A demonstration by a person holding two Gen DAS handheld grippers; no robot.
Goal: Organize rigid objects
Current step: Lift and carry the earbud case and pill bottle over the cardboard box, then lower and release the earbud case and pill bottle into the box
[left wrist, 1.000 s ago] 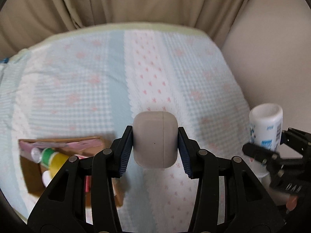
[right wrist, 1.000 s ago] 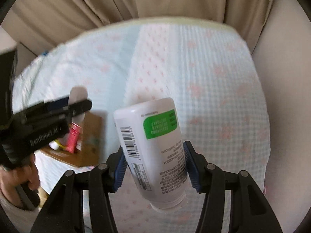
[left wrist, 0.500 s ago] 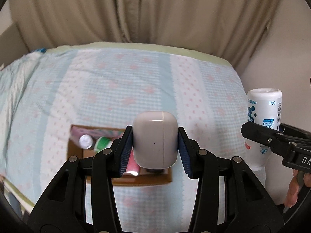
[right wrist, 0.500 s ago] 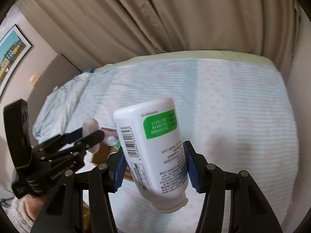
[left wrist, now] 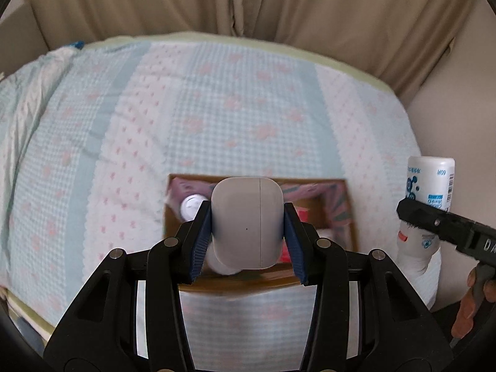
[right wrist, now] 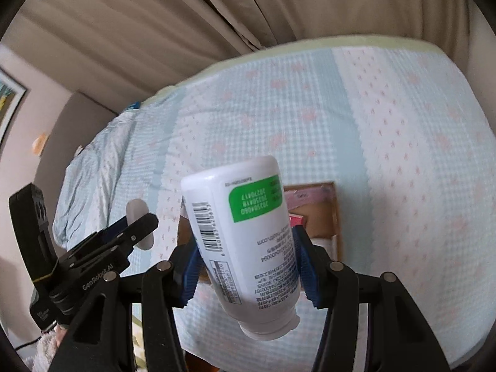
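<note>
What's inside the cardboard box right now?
In the cardboard box: a white-capped bottle, something red, pink patterned lining. The earbud case in the left gripper covers its middle.

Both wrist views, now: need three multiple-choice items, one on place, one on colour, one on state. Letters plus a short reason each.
1. Where does the cardboard box sit?
A. on the patterned bedspread
B. on a bare floor
C. on a shelf

2. What colour is the patch on the label of the white bottle?
A. red
B. green
C. yellow

3. How does the left gripper stand?
A. open and empty
B. shut on a spoon
C. shut on the earbud case

Answers:
1 A, the box lies on the pale checked bedspread in both views.
2 B, the right wrist view shows a green patch with printed digits on the bottle held by the right gripper.
3 C, the blue pads press both sides of the rounded white case.
</note>
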